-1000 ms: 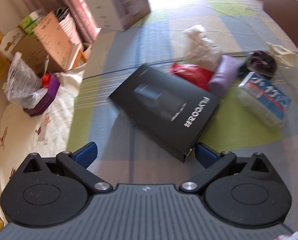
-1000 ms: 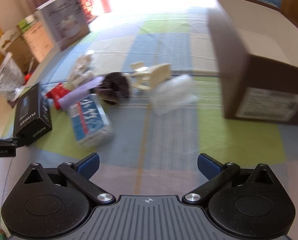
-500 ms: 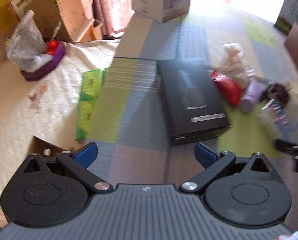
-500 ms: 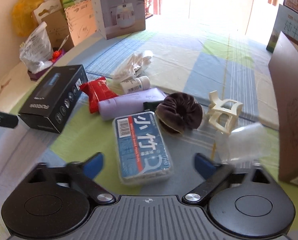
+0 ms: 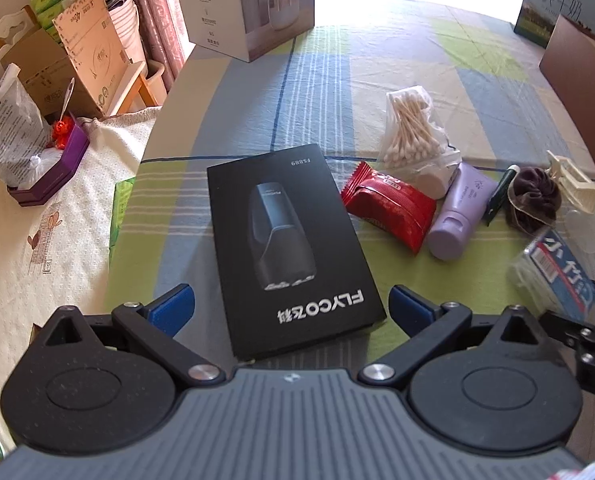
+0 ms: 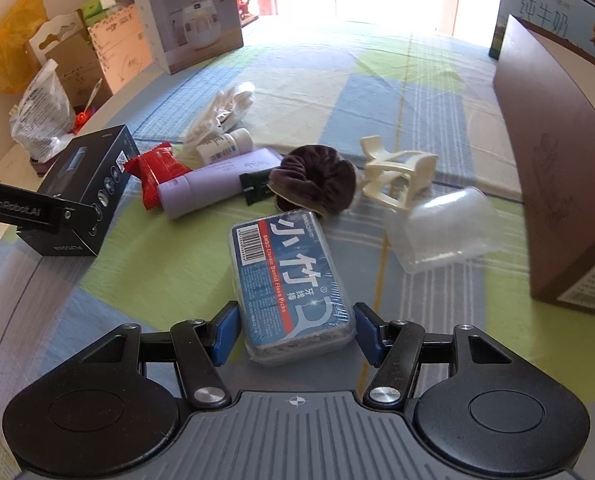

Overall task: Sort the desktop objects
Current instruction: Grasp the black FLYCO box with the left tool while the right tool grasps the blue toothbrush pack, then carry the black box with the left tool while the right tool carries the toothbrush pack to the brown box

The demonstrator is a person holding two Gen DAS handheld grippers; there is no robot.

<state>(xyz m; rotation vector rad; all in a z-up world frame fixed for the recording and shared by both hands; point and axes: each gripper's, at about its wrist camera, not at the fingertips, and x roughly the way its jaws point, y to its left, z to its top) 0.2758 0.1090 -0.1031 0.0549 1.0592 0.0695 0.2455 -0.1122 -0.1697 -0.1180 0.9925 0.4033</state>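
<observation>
Two labels: FLYCO box [image 5: 293, 248], "Dental Floss Picks" pack [image 6: 289, 280].

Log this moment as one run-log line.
right gripper: closing around blue dental floss pick box, gap remains | left gripper: open, over black shaver box | box lifted: no

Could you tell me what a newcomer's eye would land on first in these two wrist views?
Probably the blue dental floss pick box, lying between the right gripper as its jaws close around it. Next, the big black shaver box, flat on the striped cloth directly ahead of the open left gripper. Between them lies a bright cluster: a red snack packet, a lilac tube and a dark scrunchie.
</observation>
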